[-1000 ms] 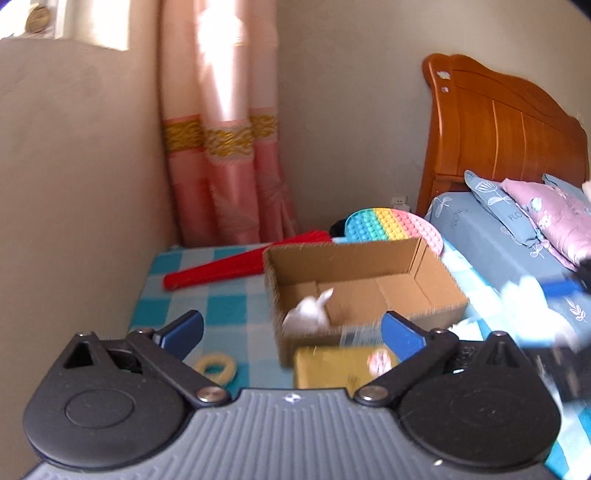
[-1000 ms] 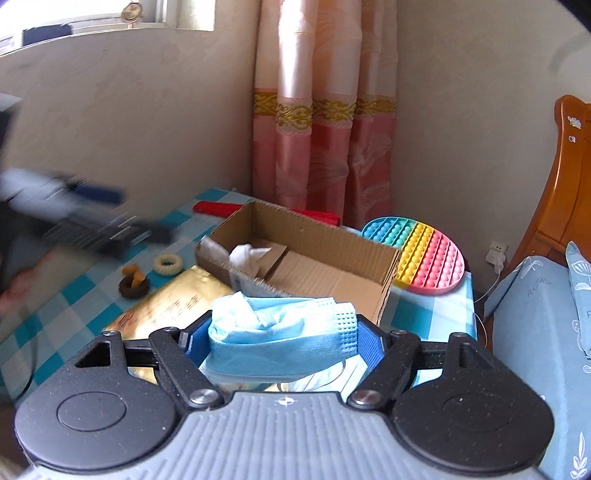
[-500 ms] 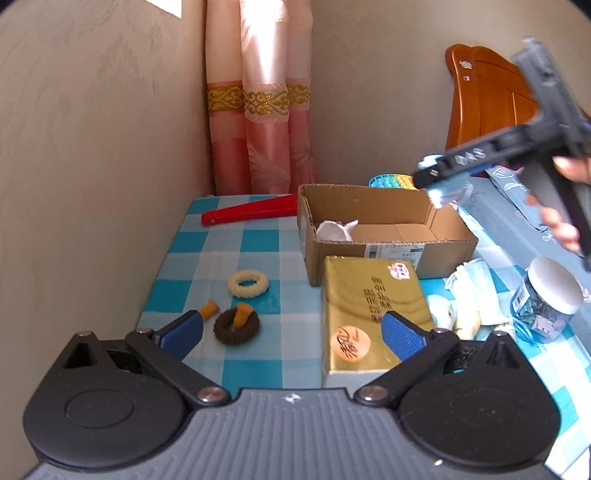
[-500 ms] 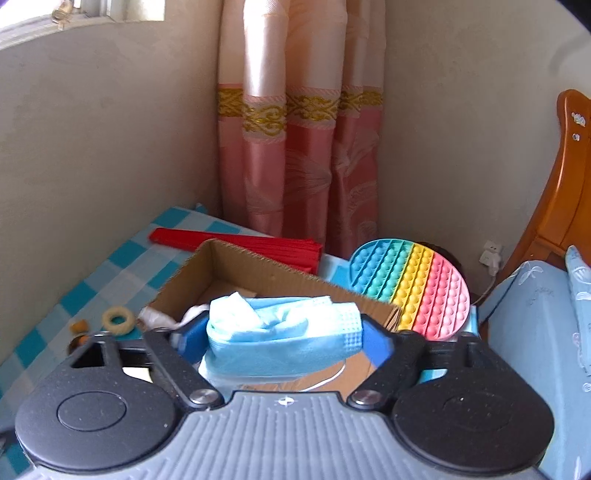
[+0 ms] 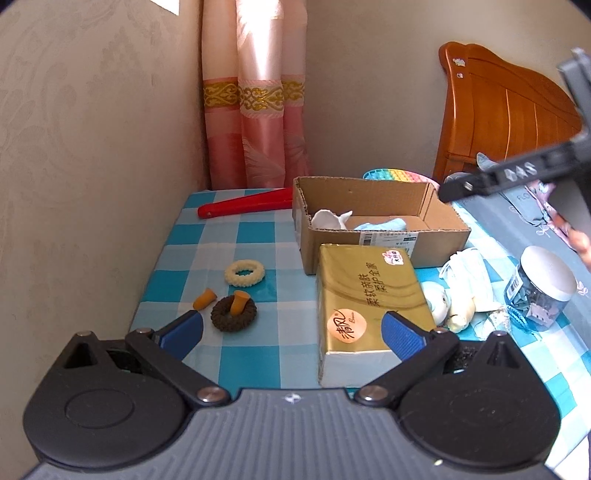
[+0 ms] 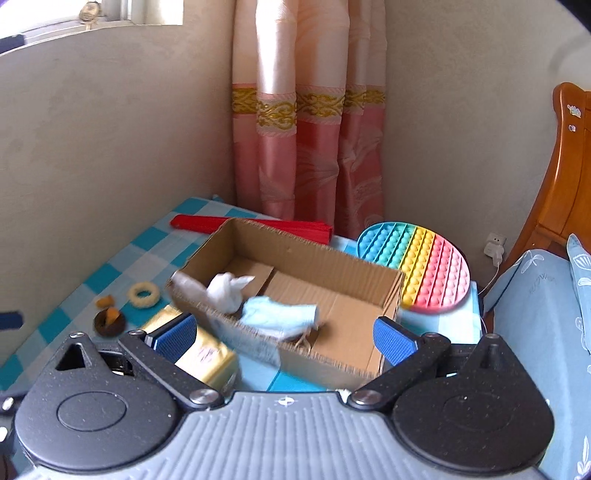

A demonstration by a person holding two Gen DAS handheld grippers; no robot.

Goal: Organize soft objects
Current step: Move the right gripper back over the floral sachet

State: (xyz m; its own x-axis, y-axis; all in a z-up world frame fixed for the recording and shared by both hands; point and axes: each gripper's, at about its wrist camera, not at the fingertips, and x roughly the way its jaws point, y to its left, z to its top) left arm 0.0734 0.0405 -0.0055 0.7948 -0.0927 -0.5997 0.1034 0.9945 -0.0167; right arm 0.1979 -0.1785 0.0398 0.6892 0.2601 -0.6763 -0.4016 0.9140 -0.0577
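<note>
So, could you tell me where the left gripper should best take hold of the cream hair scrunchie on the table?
Probably across one side of the cream hair scrunchie's ring, coming from above. It lies flat on the checked tablecloth with an open centre, so one finger can enter the hole and the other stay outside. The left gripper is open.

Two plain beige walls (image 6: 92,155) meet in a corner; a pink curtain (image 6: 306,147) with a gold patterned band hangs there. A window (image 6: 92,14) sits high on the left wall, bright with daylight; a wooden headboard (image 5: 506,118) stands on the right, beside a white wall socket (image 6: 495,243).
</note>
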